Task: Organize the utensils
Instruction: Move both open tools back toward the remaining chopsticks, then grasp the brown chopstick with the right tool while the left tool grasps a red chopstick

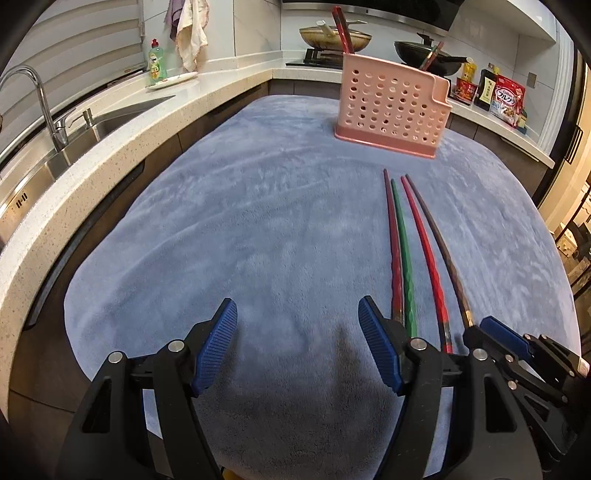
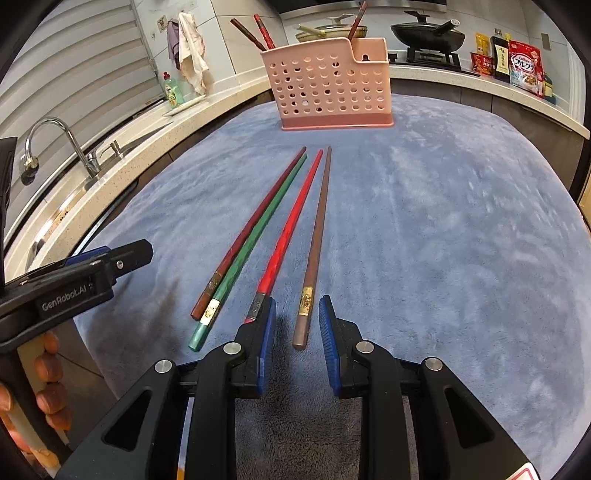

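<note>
Several chopsticks lie side by side on a blue-grey cloth (image 2: 443, 229): a dark red one (image 2: 255, 225), a green one (image 2: 258, 240), a bright red one (image 2: 291, 221) and a brown one (image 2: 317, 236). A pink perforated holder (image 2: 328, 88) stands at the far end with a few chopsticks in it. My right gripper (image 2: 297, 315) is open, its fingers on either side of the brown chopstick's near end, not closed on it. My left gripper (image 1: 297, 325) is open and empty over bare cloth, left of the chopsticks (image 1: 406, 258). The holder also shows in the left wrist view (image 1: 391, 107).
A counter with a sink and tap (image 1: 33, 107) runs along the left. A dish soap bottle (image 1: 157, 62) and a plate stand behind it. Pans (image 2: 428, 35) sit on the stove at the back, with food packets (image 2: 522, 66) at the back right.
</note>
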Available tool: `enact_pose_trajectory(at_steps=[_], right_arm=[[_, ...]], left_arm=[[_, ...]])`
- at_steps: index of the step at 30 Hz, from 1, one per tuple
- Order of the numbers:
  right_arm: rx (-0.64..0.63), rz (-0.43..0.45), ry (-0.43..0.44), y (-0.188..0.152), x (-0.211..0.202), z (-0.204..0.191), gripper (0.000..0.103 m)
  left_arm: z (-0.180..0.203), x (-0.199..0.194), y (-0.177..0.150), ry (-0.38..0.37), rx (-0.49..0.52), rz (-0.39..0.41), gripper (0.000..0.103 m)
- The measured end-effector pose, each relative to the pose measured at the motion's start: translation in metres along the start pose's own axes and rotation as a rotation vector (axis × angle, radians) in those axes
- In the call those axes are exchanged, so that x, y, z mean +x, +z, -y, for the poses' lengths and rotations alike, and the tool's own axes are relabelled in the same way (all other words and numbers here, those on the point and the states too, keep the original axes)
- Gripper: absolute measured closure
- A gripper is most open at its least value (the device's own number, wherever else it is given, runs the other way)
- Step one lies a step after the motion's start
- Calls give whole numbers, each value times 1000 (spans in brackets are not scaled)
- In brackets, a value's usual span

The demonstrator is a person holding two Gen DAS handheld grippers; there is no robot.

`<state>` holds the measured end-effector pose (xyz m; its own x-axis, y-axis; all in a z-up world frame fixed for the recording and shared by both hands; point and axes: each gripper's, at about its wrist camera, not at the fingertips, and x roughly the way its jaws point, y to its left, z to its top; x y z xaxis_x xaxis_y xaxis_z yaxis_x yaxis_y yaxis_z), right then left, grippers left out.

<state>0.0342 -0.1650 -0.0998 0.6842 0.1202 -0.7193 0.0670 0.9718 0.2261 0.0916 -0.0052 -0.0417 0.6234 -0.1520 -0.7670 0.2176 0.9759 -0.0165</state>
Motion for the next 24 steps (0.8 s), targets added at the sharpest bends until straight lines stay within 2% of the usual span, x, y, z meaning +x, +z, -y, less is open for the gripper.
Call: enact_pose_trajectory(at_steps=[6, 10, 24], right_arm=[[-1, 0, -22, -3, 8, 1, 83], [-14, 9, -51, -4, 7, 3, 95], [62, 16, -42, -15, -6, 23, 96]], left_arm=[[4, 5, -8, -13, 7, -25, 38], [7, 6, -10, -24, 9, -35, 37], [24, 17, -17, -100, 11, -75, 36]])
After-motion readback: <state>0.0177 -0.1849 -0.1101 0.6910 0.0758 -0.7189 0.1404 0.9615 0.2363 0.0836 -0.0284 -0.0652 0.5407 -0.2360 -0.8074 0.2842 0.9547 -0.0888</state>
